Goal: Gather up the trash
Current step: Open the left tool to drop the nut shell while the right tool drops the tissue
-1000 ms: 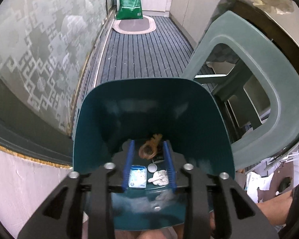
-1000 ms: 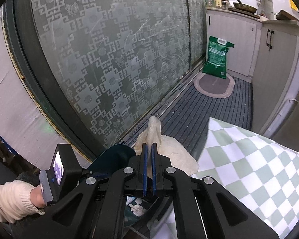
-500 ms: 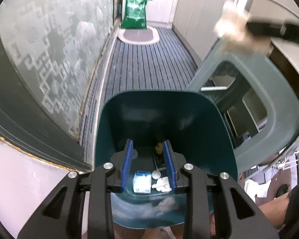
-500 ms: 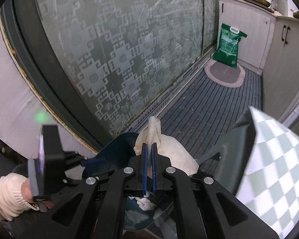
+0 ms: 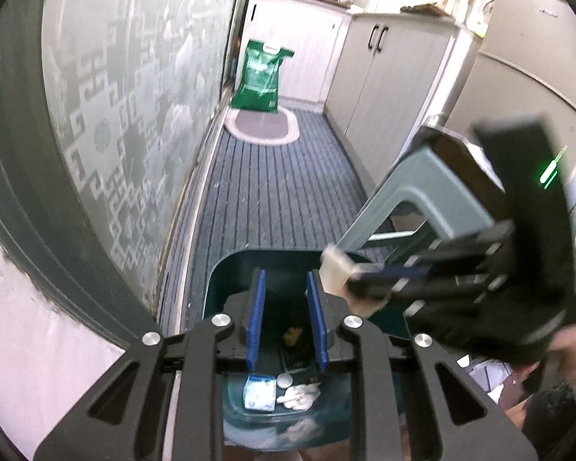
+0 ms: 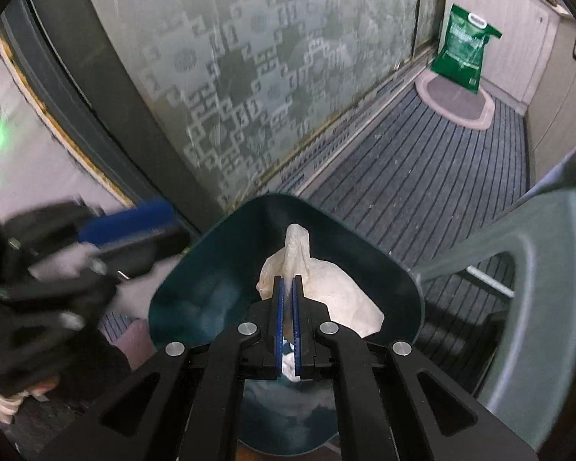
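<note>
Two grippers meet over a dark teal bin (image 6: 395,292) standing on the striped floor mat (image 6: 422,176). The right gripper (image 6: 288,288) is clamped tight on a crumpled white tissue (image 6: 326,284), which sticks out past its blue pads and hangs above the bin's open mouth, toward the far side. In the left wrist view the same tissue (image 5: 336,271) shows blurred at the bin's right rim. The left gripper (image 5: 286,296) points down into the bin (image 5: 226,272); its jaws are narrow and closing, gripping nothing. Below it, on the near part of the bin's bottom, lie a small blue-and-white packet (image 5: 260,391), a round cap (image 5: 284,380) and a wadded white scrap (image 5: 299,395). To the right stands a grey-green plastic stool (image 6: 537,276).
</note>
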A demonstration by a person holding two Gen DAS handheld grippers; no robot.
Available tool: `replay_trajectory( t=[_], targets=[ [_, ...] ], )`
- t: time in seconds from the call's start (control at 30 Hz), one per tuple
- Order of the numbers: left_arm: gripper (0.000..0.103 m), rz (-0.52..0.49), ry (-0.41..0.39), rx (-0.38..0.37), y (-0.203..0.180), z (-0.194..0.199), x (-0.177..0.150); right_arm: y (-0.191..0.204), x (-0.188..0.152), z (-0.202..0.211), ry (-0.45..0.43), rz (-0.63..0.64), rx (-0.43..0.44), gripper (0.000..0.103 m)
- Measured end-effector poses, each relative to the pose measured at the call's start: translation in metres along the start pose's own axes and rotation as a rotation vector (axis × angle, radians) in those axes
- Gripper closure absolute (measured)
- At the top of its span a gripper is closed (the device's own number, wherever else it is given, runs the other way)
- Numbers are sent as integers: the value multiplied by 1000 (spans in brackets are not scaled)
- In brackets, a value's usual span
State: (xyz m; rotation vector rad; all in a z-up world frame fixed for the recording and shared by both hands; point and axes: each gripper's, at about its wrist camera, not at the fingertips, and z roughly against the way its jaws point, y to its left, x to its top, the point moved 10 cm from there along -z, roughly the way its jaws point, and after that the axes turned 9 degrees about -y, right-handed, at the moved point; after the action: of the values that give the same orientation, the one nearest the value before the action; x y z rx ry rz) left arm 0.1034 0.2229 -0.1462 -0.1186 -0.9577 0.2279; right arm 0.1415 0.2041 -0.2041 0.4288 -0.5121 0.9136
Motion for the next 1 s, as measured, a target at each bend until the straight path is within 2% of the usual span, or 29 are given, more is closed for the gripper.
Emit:
replay_trajectory(
  t=[0.57,0.63,0.73,1.0],
  targets=[
    [82,22,-111,-72,-24,24,39,-3,-62,-36,158,50,-16,99],
    [82,24,-118,-75,-27,25,43,-4,-68,-38,173,64,-24,96],
    [82,26,-129,-81,-31,25,48,-5,-70,-36,172,67,-29,87],
    [82,19,-169,-98,-45,31,67,-4,-73,-22,150,86,-25,86]
  ],
)
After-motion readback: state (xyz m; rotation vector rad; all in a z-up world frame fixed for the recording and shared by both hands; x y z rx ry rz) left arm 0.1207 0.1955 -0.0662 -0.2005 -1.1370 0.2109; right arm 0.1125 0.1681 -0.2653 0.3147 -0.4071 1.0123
